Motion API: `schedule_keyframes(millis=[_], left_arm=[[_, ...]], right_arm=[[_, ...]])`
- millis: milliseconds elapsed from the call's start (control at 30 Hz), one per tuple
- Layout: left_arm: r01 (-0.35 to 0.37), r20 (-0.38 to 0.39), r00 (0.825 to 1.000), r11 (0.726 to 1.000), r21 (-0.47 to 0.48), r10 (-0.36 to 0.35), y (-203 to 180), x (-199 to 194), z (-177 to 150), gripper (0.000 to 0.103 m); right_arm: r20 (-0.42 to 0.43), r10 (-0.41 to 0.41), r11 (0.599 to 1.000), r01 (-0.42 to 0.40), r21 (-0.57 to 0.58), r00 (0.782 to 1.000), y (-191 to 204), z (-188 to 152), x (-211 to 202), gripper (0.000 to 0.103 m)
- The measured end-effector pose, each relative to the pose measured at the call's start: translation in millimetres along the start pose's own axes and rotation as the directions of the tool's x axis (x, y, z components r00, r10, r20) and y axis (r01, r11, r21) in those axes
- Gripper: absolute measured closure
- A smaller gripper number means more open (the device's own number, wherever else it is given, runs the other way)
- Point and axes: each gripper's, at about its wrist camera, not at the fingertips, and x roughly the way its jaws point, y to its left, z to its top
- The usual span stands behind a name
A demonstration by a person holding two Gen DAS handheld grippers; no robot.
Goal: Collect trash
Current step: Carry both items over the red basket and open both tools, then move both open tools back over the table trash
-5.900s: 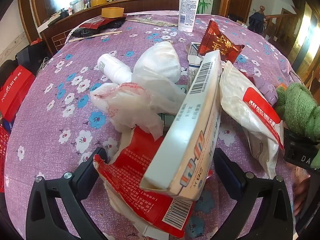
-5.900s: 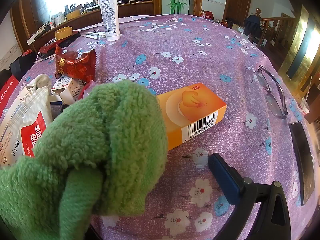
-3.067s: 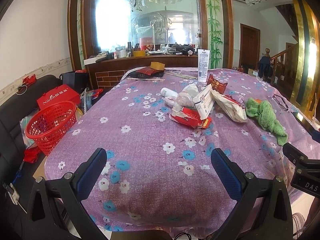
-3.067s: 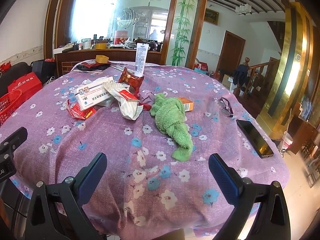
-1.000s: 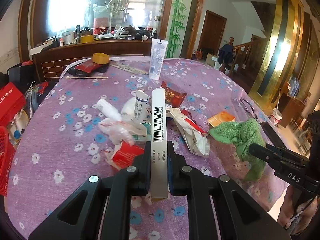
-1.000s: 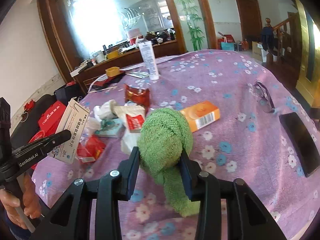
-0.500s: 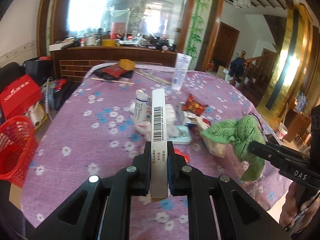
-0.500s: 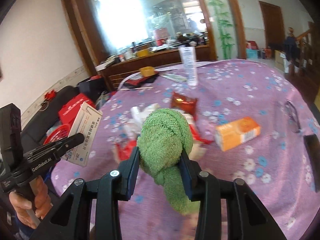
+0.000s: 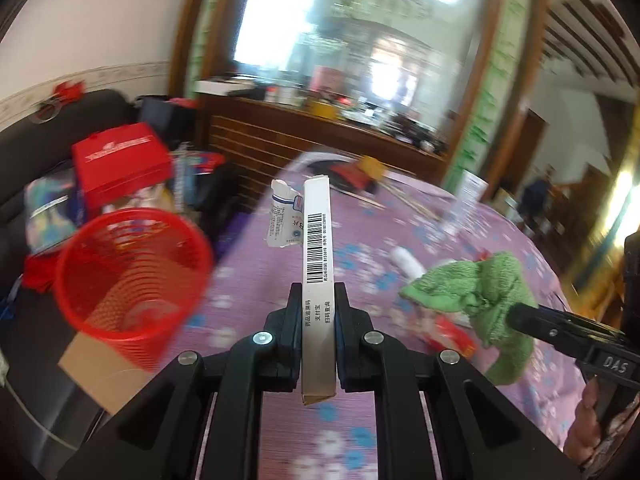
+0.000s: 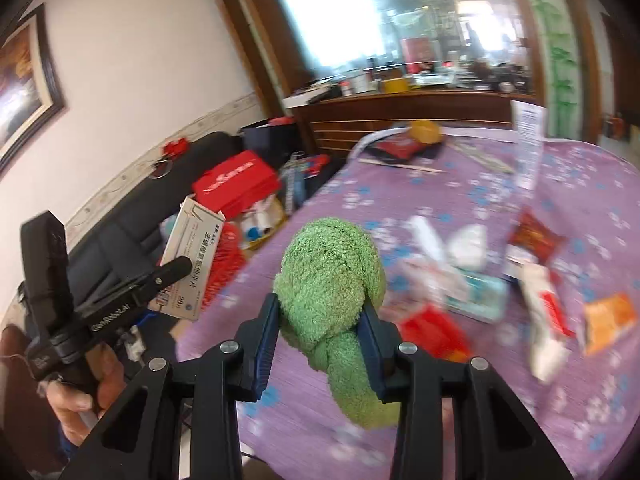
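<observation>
The left tongs (image 9: 318, 322) stay clamped on a flat white medicine box (image 9: 317, 264), held edge-on with its barcode facing up. The right tongs (image 10: 322, 334) remain closed on a bunched green towel (image 10: 330, 276), whose tail hangs below the pads. Both grips match those of half a second ago, but the view has swung leftward and blurred.

From the left wrist, the red mesh basket (image 9: 132, 272) now sits large at the left, just off the edge of the bench (image 9: 360, 440); before, it was a small shape at the frame's margin. It stands on the floor beside a piece of brown cardboard (image 9: 98, 368). The box's far end points past the basket's right rim, not over it. A crumpled white wrapper (image 9: 284, 216) shows just behind the box.

From the right wrist, the left tongs and box (image 10: 190, 264) appear at the left, over the bench's edge, with the red basket partly hidden behind them. Trash is still scattered on the purple flowered cloth: a red torn packet (image 10: 434, 330), a white and red bag (image 10: 544, 316), an orange box (image 10: 610, 318) and a red snack pouch (image 10: 534, 236).
</observation>
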Motion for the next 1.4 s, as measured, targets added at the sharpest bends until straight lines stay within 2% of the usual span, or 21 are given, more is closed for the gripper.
schedule_keyframes(millis=[133, 300, 500, 700, 767, 800, 833, 867, 933, 1033, 1167, 1267, 1400], left_arm=[[-0.073, 0.017, 0.997, 0.992, -0.102, 0.075, 52.3, -2.2, 6.0, 0.09], [-0.154, -0.004, 0.988, 0.963, -0.223, 0.157, 116.2, 12.7, 16.0, 0.09], [-0.205, -0.029, 0.978, 0.946, -0.25, 0.205, 155.2, 28.6, 18.5, 0.09], [-0.217, -0.054, 0.976, 0.932, -0.29, 0.21, 183.8, 41.5, 14.2, 0.09], [-0.233, -0.058, 0.972, 0.924, -0.302, 0.226, 191.4, 45.9, 14.3, 0.087], [-0.241, -0.059, 0.97, 0.919, -0.312, 0.235, 195.2, 46.2, 13.7, 0.076], [-0.239, -0.053, 0.971, 0.916, -0.322, 0.235, 198.3, 44.9, 12.6, 0.07], [-0.239, -0.045, 0.97, 0.915, -0.326, 0.237, 199.9, 43.2, 11.7, 0.065], [-0.241, -0.026, 0.969, 0.916, -0.32, 0.246, 197.9, 36.1, 9.4, 0.065], [-0.2, 0.011, 0.977, 0.928, -0.316, 0.214, 183.9, 23.7, 4.9, 0.059], [-0.135, 0.057, 0.987, 0.962, -0.237, 0.153, 139.1, 15.0, -1.6, 0.054], [-0.074, 0.043, 0.996, 0.983, -0.17, 0.082, 102.4, 18.6, -7.8, 0.047], [-0.018, -0.012, 1.0, 0.994, -0.107, 0.016, 56.0, 32.5, -20.7, 0.045]], right_arm=[[-0.027, 0.07, 0.997, -0.071, -0.033, 0.997, 32.9, 18.3, 30.9, 0.061], [-0.072, 0.135, 0.988, -0.14, -0.066, 0.988, 73.9, 39.6, 77.5, 0.061], [-0.105, 0.237, 0.968, -0.244, -0.059, 0.966, 118.4, 66.8, 132.5, 0.061], [-0.148, 0.262, 0.96, -0.273, -0.062, 0.954, 159.3, 80.9, 193.9, 0.058], [-0.164, 0.264, 0.959, -0.276, -0.056, 0.95, 165.9, 82.0, 214.8, 0.053], [-0.167, 0.263, 0.959, -0.277, -0.066, 0.95, 168.6, 82.3, 222.3, 0.049], [-0.166, 0.249, 0.962, -0.264, -0.074, 0.954, 168.6, 82.0, 225.5, 0.049], [-0.16, 0.239, 0.965, -0.253, -0.073, 0.958, 166.3, 83.2, 226.0, 0.049], [-0.145, 0.26, 0.96, -0.272, -0.068, 0.955, 161.3, 82.8, 217.5, 0.049], [-0.112, 0.241, 0.963, -0.252, -0.096, 0.964, 147.4, 74.5, 189.0, 0.048], [-0.102, 0.221, 0.968, -0.231, -0.102, 0.97, 120.7, 52.1, 151.2, 0.047], [-0.076, 0.15, 0.981, -0.158, -0.111, 0.986, 96.2, 33.3, 124.0, 0.047], [-0.029, 0.026, 0.998, -0.027, -0.058, 0.999, 40.4, 1.9, 75.0, 0.047]])
